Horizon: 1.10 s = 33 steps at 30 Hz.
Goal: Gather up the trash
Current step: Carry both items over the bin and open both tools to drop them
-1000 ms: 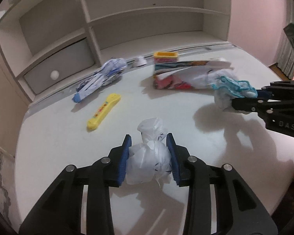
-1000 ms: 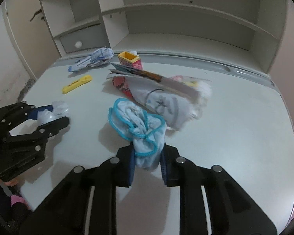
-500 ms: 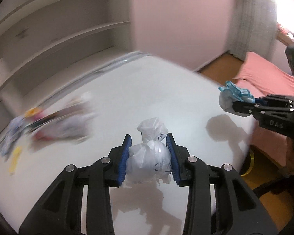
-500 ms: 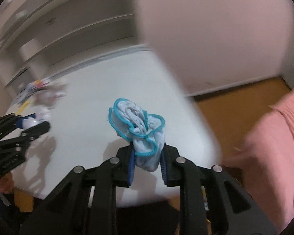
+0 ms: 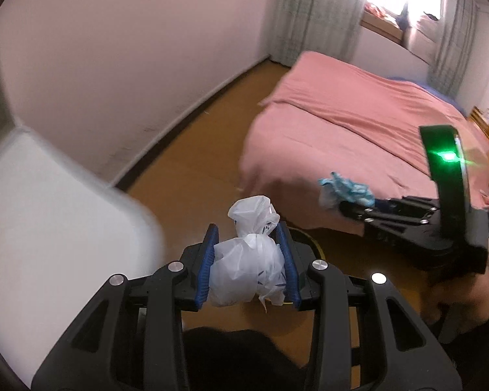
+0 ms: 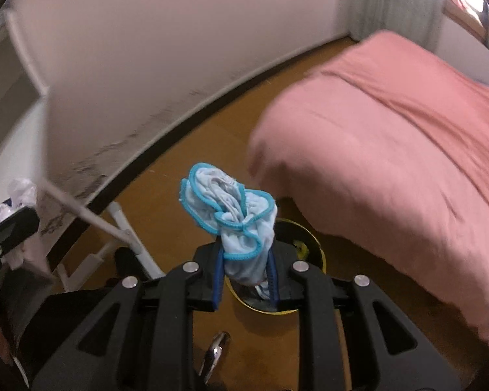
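Observation:
My left gripper (image 5: 247, 254) is shut on a knotted white plastic bag (image 5: 247, 270), held over the wooden floor beside the white desk corner (image 5: 49, 202). My right gripper (image 6: 244, 260) is shut on a crumpled pale cloth with turquoise trim (image 6: 231, 211). Directly below it stands a round bin with a yellow rim (image 6: 313, 247), partly hidden by the cloth and the fingers. In the left wrist view the right gripper (image 5: 345, 205) shows at the right with the turquoise-trimmed cloth (image 5: 345, 192) at its tip, and the yellow bin rim (image 5: 316, 247) peeks out behind my fingers.
A bed with a pink cover (image 5: 358, 123) fills the right side, close to the bin. A pale wall with a dark skirting board (image 6: 185, 123) runs behind. White desk legs (image 6: 127, 228) stand at the left. A small metal object (image 6: 215, 352) lies on the brown floor.
Both grippers have swung away from the desktop, over its edge, to above the floor by the bed, and rolled. The bin has come into view. Each still holds its piece of trash.

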Each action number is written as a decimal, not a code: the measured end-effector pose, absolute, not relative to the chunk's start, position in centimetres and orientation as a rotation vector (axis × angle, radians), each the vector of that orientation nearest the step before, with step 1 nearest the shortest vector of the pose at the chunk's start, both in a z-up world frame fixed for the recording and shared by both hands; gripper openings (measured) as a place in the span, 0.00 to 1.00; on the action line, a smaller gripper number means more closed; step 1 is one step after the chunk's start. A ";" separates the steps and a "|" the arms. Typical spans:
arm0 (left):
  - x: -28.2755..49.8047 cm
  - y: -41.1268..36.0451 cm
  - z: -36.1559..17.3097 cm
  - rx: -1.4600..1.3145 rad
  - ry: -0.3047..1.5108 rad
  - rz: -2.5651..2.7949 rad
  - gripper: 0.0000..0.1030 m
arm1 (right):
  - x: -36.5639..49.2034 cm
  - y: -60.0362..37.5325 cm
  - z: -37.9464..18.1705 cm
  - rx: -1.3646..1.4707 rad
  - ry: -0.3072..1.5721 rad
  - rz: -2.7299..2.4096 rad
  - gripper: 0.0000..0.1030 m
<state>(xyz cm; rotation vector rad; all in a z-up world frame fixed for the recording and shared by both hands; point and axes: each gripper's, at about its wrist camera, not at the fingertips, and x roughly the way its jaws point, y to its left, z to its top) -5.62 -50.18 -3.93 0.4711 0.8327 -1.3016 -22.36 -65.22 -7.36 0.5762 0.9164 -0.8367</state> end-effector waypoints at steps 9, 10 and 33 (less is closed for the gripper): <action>-9.1 -57.1 -13.6 0.536 0.971 -1.307 0.35 | -25.1 -70.4 -14.0 0.748 1.016 -0.869 0.21; -9.4 -57.7 -14.8 0.533 1.017 -1.326 0.35 | -25.2 -70.8 -14.5 0.762 1.023 -0.867 0.21; -10.5 -60.4 -23.5 0.531 1.152 -1.331 0.36 | -25.5 -71.6 -18.3 0.867 1.124 -0.843 0.21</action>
